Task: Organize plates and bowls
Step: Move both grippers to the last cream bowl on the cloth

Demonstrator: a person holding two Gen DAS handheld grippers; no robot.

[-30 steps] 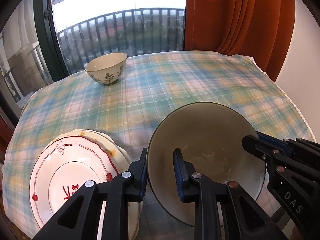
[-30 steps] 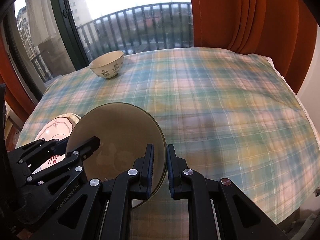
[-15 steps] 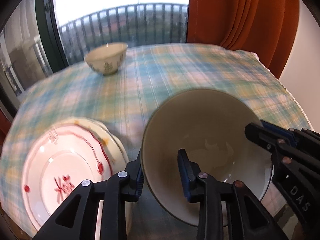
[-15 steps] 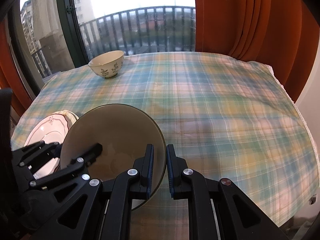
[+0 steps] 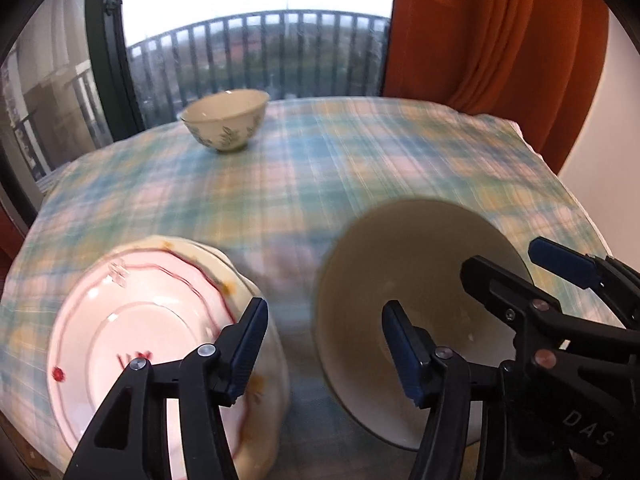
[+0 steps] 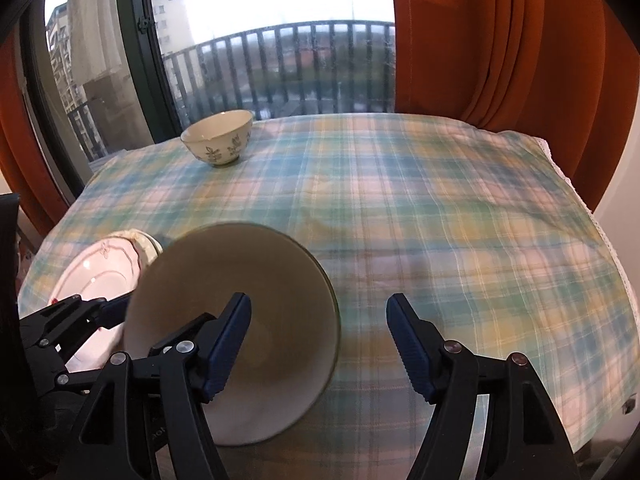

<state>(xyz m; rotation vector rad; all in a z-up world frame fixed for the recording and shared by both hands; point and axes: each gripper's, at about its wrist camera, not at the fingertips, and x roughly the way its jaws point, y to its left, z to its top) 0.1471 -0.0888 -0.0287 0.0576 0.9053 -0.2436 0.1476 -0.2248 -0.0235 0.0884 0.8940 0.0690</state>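
A large grey-green bowl (image 5: 416, 264) sits on the plaid tablecloth near the front edge; it also shows in the right wrist view (image 6: 240, 280). My left gripper (image 5: 324, 344) is open, its jaws either side of the bowl's left rim, not touching. My right gripper (image 6: 320, 332) is open, straddling the bowl's right rim. A stack of white plates with red trim (image 5: 132, 332) lies at the front left, seen too in the right wrist view (image 6: 100, 272). A small cream bowl with leaf prints (image 5: 226, 122) stands at the far left, also in the right wrist view (image 6: 218, 138).
The round table (image 6: 440, 208) carries a blue, yellow and pink plaid cloth. Orange curtains (image 6: 500, 40) hang at the back right and far left. A window with a balcony railing (image 6: 280, 64) lies behind the table.
Both grippers were shut on the grey-green bowl's rim and have opened, letting it go. The bowl now rests on the cloth.
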